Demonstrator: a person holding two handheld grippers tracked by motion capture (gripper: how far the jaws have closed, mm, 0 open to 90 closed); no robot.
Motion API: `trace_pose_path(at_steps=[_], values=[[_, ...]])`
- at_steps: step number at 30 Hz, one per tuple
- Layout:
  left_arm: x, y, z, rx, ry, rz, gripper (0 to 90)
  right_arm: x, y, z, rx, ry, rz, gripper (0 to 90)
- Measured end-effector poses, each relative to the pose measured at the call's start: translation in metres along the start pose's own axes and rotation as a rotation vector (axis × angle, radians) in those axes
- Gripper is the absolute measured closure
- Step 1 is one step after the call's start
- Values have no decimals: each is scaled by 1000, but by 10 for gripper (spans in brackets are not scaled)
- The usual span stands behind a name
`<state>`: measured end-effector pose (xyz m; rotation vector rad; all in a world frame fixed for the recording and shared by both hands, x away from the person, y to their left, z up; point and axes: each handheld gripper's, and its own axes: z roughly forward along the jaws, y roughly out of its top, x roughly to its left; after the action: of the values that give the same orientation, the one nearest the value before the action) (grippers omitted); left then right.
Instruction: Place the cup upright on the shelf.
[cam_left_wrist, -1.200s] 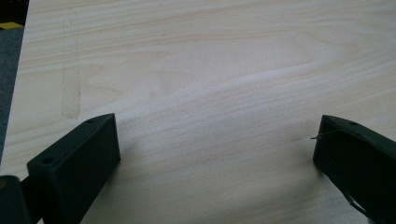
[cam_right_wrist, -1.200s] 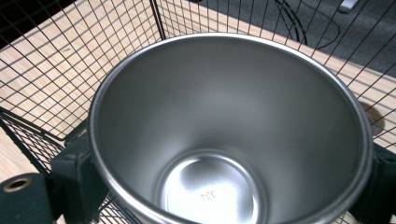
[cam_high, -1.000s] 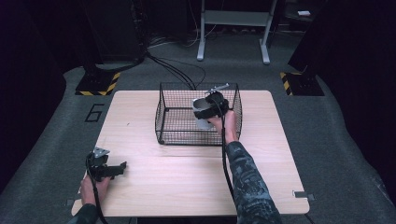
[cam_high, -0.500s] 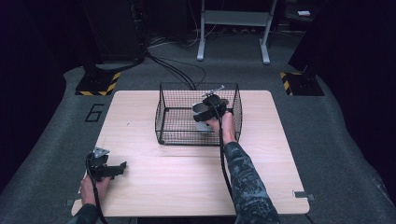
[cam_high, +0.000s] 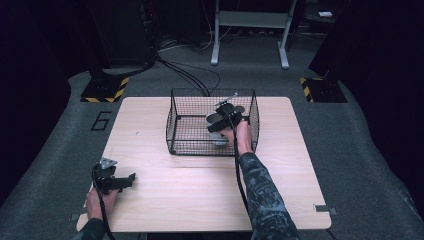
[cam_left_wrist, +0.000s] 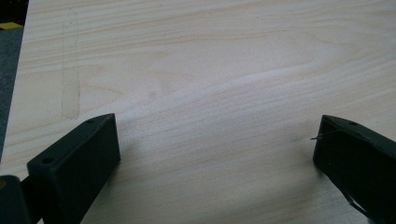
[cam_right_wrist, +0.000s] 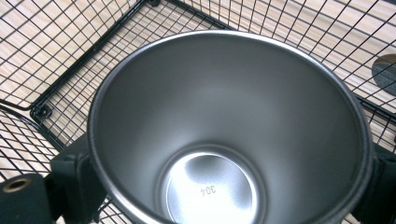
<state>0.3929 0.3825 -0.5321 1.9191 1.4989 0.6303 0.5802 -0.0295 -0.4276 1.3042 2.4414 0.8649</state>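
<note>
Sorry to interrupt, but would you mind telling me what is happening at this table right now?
A person works at a wooden table with a gripper in each hand. The right gripper is shut on a steel cup, its jaws on either side, and holds it inside the black wire basket at mid-table. The cup is empty, with 304 stamped on its bottom. The left gripper sits near the table's near-left corner, jaws open over bare wood, holding nothing.
</note>
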Motion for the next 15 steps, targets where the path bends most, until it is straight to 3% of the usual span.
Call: trace_pose_path(at_steps=[15], values=[[0,0,0,2,-1,0,5,-3,-3,3,50,2,11,69]])
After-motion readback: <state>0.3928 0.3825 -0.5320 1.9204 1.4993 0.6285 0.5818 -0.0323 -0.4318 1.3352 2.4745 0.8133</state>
